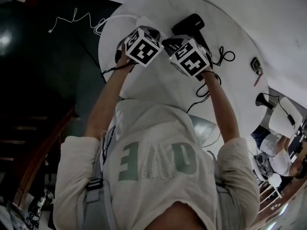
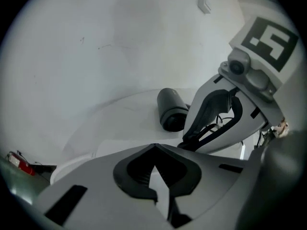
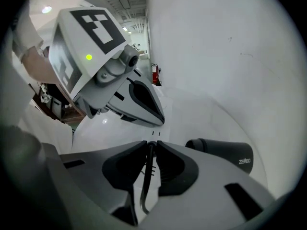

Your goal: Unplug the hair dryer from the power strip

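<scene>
A black hair dryer (image 1: 189, 25) (image 2: 171, 110) (image 3: 225, 153) lies on the round white table (image 1: 230, 28), just beyond both grippers. My right gripper (image 3: 152, 143) (image 1: 189, 56) is shut on the dryer's thin black cable (image 3: 147, 176), which runs down between its pads. My left gripper (image 2: 154, 146) (image 1: 141, 44) stands close beside it on the left. Its tips meet over the white power strip (image 2: 120, 148), and a piece of white body shows between its pads. The plug and sockets are hidden under the grippers.
Loose loops of black cable (image 1: 223, 56) lie right of the dryer. A small dark device (image 1: 255, 63) and a red pen (image 1: 258, 79) sit near the table's right edge. A second white table (image 1: 283, 119) stands at the right, dark floor at the left.
</scene>
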Demonstrator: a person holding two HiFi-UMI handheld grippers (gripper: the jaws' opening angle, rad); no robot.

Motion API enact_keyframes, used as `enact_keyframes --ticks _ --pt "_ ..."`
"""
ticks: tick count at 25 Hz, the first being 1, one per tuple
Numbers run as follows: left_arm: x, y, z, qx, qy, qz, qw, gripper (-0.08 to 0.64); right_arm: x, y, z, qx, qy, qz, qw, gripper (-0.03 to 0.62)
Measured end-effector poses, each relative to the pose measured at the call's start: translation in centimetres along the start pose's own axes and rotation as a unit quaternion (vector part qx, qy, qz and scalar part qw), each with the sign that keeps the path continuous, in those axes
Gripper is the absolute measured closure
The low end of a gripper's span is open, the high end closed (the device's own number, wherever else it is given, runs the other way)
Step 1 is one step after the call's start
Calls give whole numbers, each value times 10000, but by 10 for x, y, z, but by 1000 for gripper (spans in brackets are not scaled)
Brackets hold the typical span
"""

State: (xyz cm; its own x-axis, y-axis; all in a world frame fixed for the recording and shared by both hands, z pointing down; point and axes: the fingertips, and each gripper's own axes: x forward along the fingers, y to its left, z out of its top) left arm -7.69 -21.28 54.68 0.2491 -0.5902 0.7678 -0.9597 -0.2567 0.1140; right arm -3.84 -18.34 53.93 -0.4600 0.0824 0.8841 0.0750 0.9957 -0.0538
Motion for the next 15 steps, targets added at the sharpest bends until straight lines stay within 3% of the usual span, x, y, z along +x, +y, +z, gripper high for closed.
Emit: enact_keyframes --ticks 10,12,15 --pt "1 -3 0 74 11 49 10000 549 -6 -4 -6 312 -105 17 9995 534" --pt "1 -4 1 98 -4 92 9999 549 -7 -6 -8 731 -241 156 9969 535" --pt "2 -7 3 177 24 93 9998 549 -12 -10 -11 1602 -588 366 9847 535"
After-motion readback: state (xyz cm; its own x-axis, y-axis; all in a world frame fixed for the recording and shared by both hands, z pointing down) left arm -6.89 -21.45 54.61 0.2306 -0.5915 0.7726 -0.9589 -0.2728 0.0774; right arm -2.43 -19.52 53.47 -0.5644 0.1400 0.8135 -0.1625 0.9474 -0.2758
